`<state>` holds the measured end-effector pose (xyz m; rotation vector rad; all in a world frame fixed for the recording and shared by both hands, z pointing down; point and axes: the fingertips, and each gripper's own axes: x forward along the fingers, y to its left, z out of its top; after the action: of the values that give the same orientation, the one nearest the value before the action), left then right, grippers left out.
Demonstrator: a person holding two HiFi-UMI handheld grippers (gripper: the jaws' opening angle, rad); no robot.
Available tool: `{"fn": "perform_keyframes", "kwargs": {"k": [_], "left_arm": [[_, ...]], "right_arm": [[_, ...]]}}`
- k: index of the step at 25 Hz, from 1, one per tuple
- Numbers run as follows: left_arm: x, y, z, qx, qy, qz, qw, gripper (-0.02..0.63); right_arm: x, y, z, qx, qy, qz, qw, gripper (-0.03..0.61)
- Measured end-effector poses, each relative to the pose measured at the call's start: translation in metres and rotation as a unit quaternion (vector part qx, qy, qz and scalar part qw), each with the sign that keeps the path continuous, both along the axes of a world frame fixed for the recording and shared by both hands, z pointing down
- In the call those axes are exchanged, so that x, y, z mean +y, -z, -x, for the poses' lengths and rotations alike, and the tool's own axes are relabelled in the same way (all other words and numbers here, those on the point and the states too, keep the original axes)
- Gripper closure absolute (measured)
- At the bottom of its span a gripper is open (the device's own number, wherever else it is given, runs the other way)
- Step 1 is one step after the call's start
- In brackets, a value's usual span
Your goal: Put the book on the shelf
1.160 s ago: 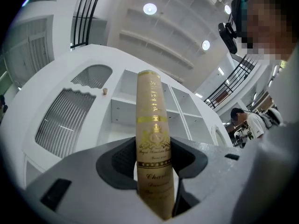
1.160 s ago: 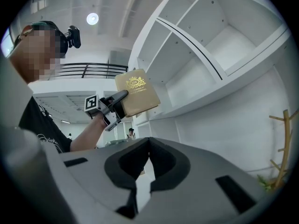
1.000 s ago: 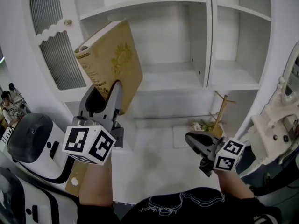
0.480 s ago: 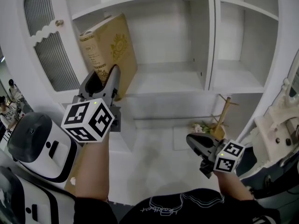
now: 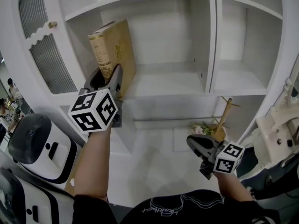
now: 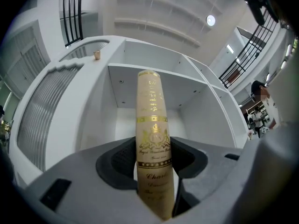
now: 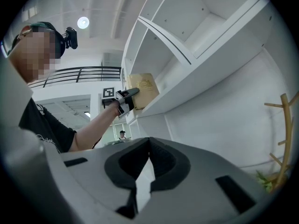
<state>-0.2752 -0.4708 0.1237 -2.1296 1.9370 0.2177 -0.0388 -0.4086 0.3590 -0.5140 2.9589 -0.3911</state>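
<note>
A tan book (image 5: pixel 114 45) with gold print stands nearly upright at the left end of the white shelf (image 5: pixel 163 85), its spine toward me. My left gripper (image 5: pixel 106 76) is shut on its lower part. In the left gripper view the spine (image 6: pixel 153 139) runs up between the jaws of the left gripper (image 6: pixel 153 171), with the shelf compartment behind it. My right gripper (image 5: pixel 194 143) hangs low at the right, shut and holding nothing. The right gripper view shows its own closed jaws (image 7: pixel 148 146), and far off the book (image 7: pixel 144 90) at the shelf's edge.
A ribbed-glass cabinet door (image 5: pixel 46 55) stands just left of the book. An upright divider (image 5: pixel 211 36) bounds the compartment on the right. Below are a white and black machine (image 5: pixel 37 143), a wooden stand with flowers (image 5: pixel 222 118) and white equipment (image 5: pixel 280 129).
The left gripper has lifted the book, turned it from tilted to nearly upright and carried it toward the shelf's left end. The right gripper has stayed put.
</note>
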Motion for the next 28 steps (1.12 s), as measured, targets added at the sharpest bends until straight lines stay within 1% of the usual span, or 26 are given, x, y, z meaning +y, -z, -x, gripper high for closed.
{"fn": "perform_keyframes", "kwargs": {"k": [3, 7, 12, 18, 23, 28], "left_arm": [[-0.008, -0.007, 0.002, 0.007, 0.001, 0.011, 0.9999, 0.419], [-0.019, -0.014, 0.003, 0.000, 0.007, 0.025, 0.9997, 0.419], [-0.031, -0.016, 0.005, 0.002, 0.019, 0.040, 0.9990, 0.419], [-0.048, -0.017, 0.005, -0.009, 0.029, 0.065, 0.9974, 0.417], [-0.061, -0.019, 0.010, 0.004, 0.029, 0.089, 0.9956, 0.417], [-0.070, -0.019, 0.015, 0.019, 0.024, 0.101, 0.9944, 0.416]], "right_arm": [[-0.004, -0.002, -0.001, 0.000, -0.001, 0.002, 1.000, 0.572], [-0.009, -0.004, -0.004, -0.003, -0.005, 0.005, 1.000, 0.572], [-0.013, -0.007, -0.006, -0.005, -0.006, 0.010, 1.000, 0.572], [-0.018, -0.006, -0.008, -0.008, -0.009, 0.010, 1.000, 0.572], [-0.019, -0.009, -0.006, -0.008, -0.008, 0.013, 1.000, 0.572], [-0.019, -0.008, -0.005, -0.009, -0.006, 0.013, 1.000, 0.572]]}}
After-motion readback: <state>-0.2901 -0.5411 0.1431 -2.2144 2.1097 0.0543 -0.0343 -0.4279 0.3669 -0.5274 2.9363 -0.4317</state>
